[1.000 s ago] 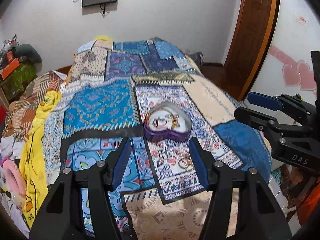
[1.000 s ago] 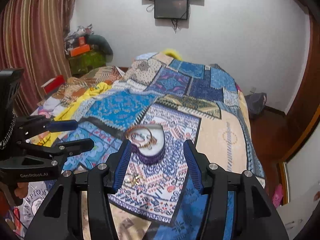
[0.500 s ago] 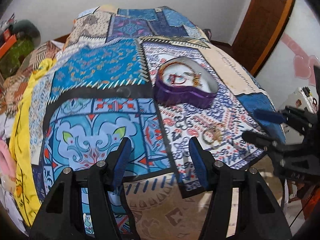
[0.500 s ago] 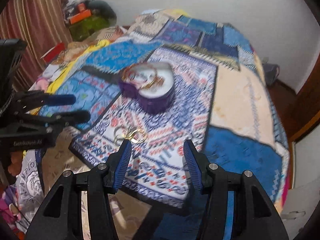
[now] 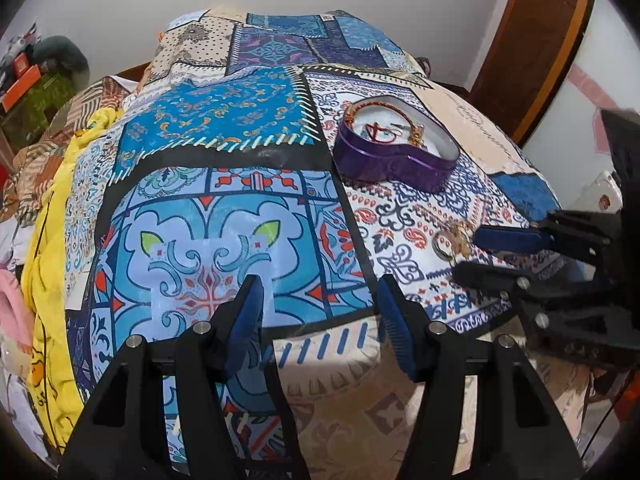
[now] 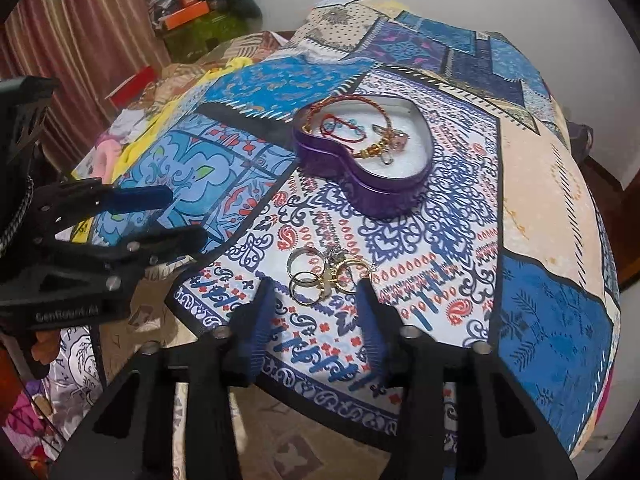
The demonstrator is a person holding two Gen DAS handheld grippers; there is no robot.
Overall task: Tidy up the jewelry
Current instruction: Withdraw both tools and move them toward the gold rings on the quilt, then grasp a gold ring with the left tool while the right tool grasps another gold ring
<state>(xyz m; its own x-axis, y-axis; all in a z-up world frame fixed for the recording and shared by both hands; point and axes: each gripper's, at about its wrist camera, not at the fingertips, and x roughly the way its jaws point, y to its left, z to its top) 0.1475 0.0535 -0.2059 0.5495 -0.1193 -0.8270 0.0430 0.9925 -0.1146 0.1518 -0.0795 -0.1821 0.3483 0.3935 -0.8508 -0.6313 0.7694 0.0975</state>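
Listing first the loose rings (image 6: 320, 276): a small cluster of gold and silver bands with a bit of fine chain, lying on the patterned bedspread (image 6: 404, 240), on the near side of the heart-shaped tin (image 6: 376, 184) and apart from it. We take these as the item in hand.

Heart-shaped tin: purple wall, white lining, open top. Contents: a red-and-gold braided bracelet (image 6: 352, 100), a red cord loop, a beaded gold piece with a pale stone. It sits farther up the bed than the rings.

Right gripper (image 6: 316, 284): fingers apart, tips straddling the ring cluster from its near side, just above or at the cloth; we cannot tell whether they touch it.

Left gripper (image 5: 318, 286): fingers apart, empty, over the blue panel to the left of the tin and well away from the rings.

Handling notes, as our judgement: the bands are thin, flat and overlapping, so we would lower the right fingers until they brush the cloth, centre on one band or on the tangle where the chain joins them, and close slowly. Soft bedding will give under pressure, and a pinch of fabric may come up with the metal. We would lift gently, check nothing dangles, then carry across to the tin and release low over the lining.

Surroundings: yellow cloth (image 5: 48, 248) at the bed's left edge, beyond the tin.
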